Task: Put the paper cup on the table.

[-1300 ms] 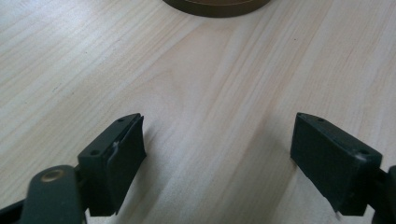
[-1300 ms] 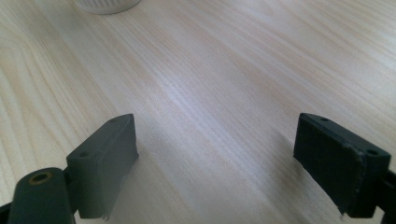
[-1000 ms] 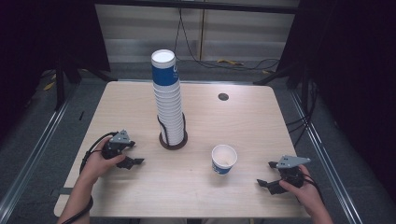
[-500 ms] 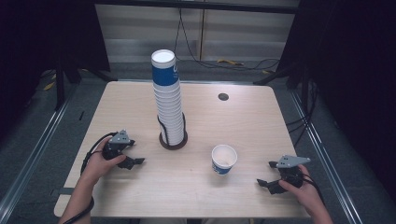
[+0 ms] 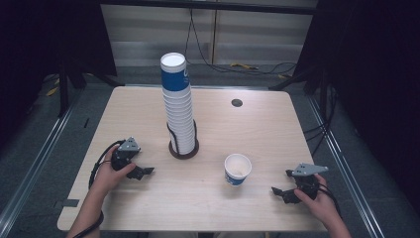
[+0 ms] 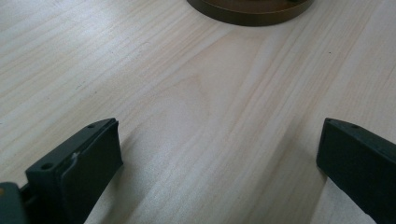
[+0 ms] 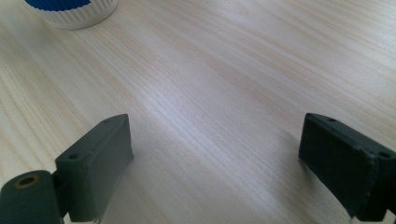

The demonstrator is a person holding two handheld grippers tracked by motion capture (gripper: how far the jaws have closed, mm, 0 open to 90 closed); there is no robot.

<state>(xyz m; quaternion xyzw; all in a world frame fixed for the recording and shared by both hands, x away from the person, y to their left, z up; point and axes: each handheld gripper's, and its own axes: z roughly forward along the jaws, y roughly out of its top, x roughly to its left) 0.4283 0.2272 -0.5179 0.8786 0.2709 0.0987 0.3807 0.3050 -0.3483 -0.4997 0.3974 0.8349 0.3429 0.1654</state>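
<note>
Two grippers rest low on a pale wooden table (image 5: 148,109) with fine straight grain and rounded corners. From the high view, the left gripper (image 5: 140,172) sits in the person's left hand (image 5: 111,173) near the table's left edge, black and angular, with a grey three-cornered plate on top and a dark cable looping behind it. Its jaws have just been opening and now stand wide with nothing between them. The right gripper (image 5: 280,192) lies in the right hand (image 5: 317,198) near the right front corner, jaws spread just as wide and bare. Between the two, nearer the right one, a single paper cup (image 5: 237,169) stands upright, white inside with a blue band round its wall. Behind it a tall stack of cups (image 5: 178,109) rises from a dark round base (image 5: 183,151), ribbed white rims piled one on another, the top cup blue, the whole leaning slightly.

From the left gripper view, two matte black blocky jaws frame bare wood; the brown curved edge of the base (image 6: 252,10) shows at the top, well apart from them.

From the right gripper view, the flat-faced jaws stand far apart over smooth grain, and the cup's (image 7: 70,11) ribbed white foot with its blue band sits at the upper left, clear of the jaws.
</note>
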